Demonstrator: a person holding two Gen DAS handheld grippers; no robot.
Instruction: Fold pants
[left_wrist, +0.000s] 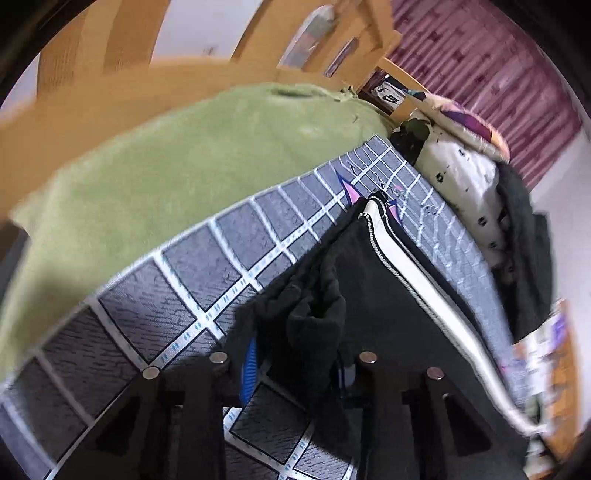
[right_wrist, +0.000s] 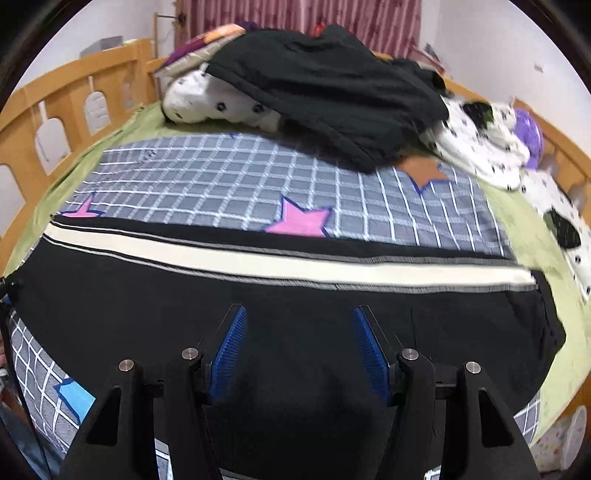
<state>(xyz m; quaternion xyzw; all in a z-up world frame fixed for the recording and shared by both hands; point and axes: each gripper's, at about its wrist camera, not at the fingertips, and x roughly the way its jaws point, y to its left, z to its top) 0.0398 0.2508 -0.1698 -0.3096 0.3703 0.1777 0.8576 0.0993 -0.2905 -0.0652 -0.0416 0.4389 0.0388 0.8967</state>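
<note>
Black pants (right_wrist: 295, 314) with a cream side stripe (right_wrist: 295, 264) lie stretched flat across a bed, on a grey checked blanket (right_wrist: 221, 177) printed with pink stars. The stripe runs along the edge of the pants farthest from the right wrist camera, with the blanket's pink star (right_wrist: 301, 219) just beyond it.

The right gripper (right_wrist: 299, 343) hangs over the middle of the pants. Its fingers (right_wrist: 231, 343), lined with blue ribbed pads, stand wide apart with nothing between them, only the flat black cloth beneath.

The left gripper (left_wrist: 295, 362) sits at one end of the pants. A bunched fold of the black fabric (left_wrist: 314, 306) rises between its fingers (left_wrist: 250, 363) and hides most of them; the blue pads show on either side of the cloth, so the fingers appear to be gripping the pants. From that bunch the pants run away across the blanket, stripe on the right side in this view.

Under the checked blanket lies a green sheet (left_wrist: 177, 155), showing along the side nearest a wooden bed rail (right_wrist: 74, 99). Beyond the blanket from the pants, a pile of white spotted bedding (right_wrist: 221, 99) carries a dark garment (right_wrist: 325, 96) draped over it. A pink curtain (right_wrist: 306, 14) hangs behind the pile.
</note>
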